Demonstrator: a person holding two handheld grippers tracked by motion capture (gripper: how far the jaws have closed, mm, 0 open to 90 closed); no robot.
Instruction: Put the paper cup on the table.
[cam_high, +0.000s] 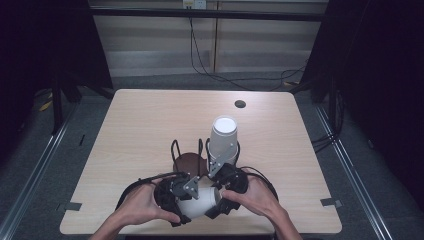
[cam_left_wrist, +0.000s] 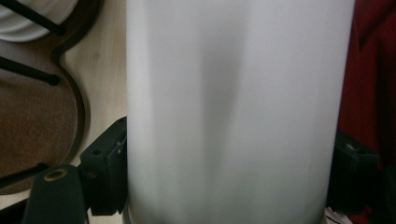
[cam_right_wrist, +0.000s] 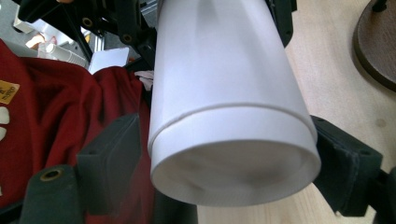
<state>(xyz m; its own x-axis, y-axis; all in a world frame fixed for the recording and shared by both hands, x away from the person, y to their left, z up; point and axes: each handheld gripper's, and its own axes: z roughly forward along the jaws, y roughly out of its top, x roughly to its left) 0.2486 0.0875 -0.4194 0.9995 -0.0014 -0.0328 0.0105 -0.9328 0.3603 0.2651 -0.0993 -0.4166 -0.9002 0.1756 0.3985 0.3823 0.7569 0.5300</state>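
A white paper cup (cam_high: 199, 201) lies on its side just above the table's front edge, held between both hands. My left gripper (cam_high: 189, 196) is shut across its body; in the left gripper view the cup (cam_left_wrist: 238, 107) spans the whole gap between the black pads (cam_left_wrist: 108, 163). My right gripper (cam_high: 221, 197) is shut on the cup's base end (cam_right_wrist: 233, 172), with a pad (cam_right_wrist: 348, 168) against its side. A seam circles the cup near that end. The left gripper's jaws clamp the cup's far part at the top of the right gripper view.
A wire cup rack on a brown round base (cam_high: 189, 162) stands mid-table just beyond the hands, with an upturned stack of white cups (cam_high: 223, 135) in its right loop. A cable hole (cam_high: 240, 104) is at the back. A red garment (cam_right_wrist: 56, 116) lies close behind the cup.
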